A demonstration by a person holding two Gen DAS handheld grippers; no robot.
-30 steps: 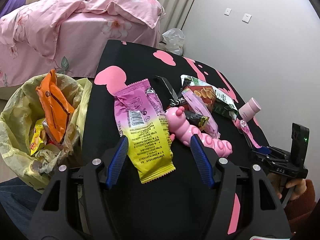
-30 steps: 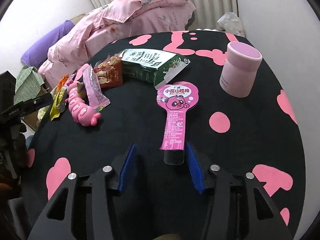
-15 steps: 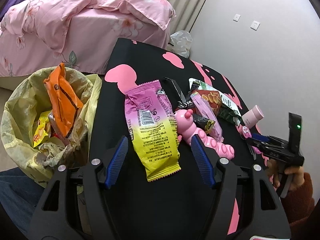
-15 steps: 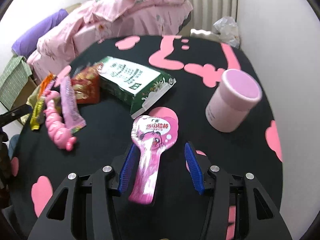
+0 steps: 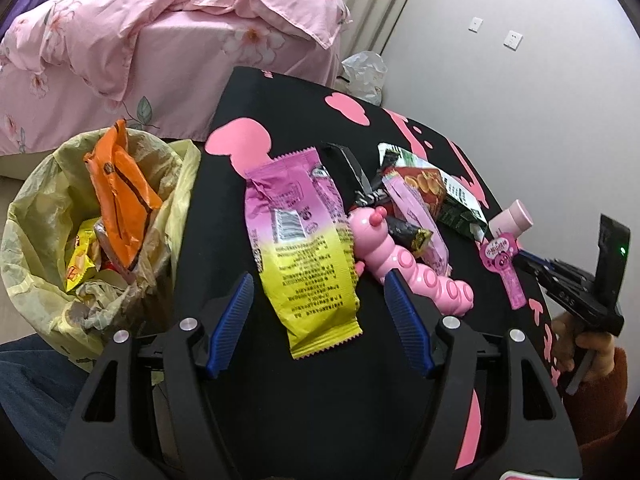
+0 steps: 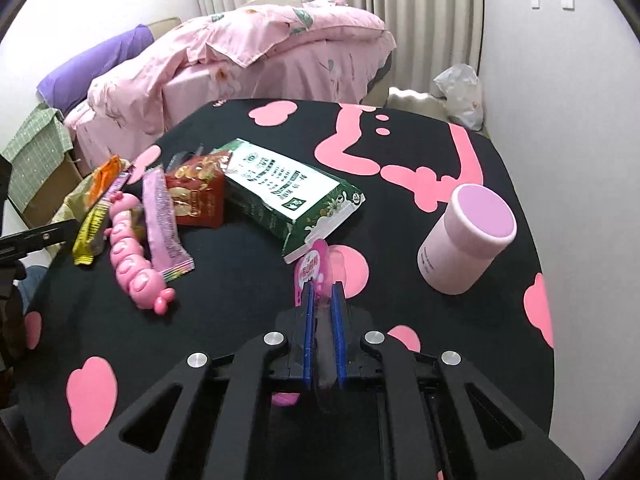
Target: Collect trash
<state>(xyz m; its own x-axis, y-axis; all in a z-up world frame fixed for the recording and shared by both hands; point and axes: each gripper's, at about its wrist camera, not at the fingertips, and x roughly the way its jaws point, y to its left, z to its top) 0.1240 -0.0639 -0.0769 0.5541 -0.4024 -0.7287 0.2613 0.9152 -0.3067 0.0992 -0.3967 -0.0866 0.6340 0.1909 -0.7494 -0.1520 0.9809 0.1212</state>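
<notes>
- My right gripper (image 6: 323, 300) has its fingers pinched on the stem of the pink lollipop wrapper (image 6: 314, 270); the round printed head sticks up past the tips, just beside the near corner of the green carton (image 6: 288, 196). Seen from the left wrist camera, that wrapper (image 5: 502, 258) hangs off the table (image 5: 280, 92), so I judge it lifted.
- My left gripper (image 5: 318, 312) has its fingers spread wide with nothing pressed between them. They straddle the lower end of the pink-and-yellow snack bag (image 5: 304, 248), which lies flat on the table on the bin's side of the carton.
- Done so far, as I read it: the yellow-lined trash bin (image 5: 48, 216), well apart from the carton at the table's far-left edge, already holds an orange wrapper (image 5: 120, 192) and some yellow ones.
- Left on the table: the snack bag, the carton, a red snack box (image 6: 198, 196) touching the carton, a slim pink sachet (image 6: 162, 224) beside that box, and dark wrappers (image 5: 360, 180) near the carton.
- The pink caterpillar toy (image 6: 132, 256) and the pink jar (image 6: 466, 240) stand either side of the carton; I would guess neither is trash.
- My estimate: under halfway, with the lollipop wrapper yet to cross to the bin.
</notes>
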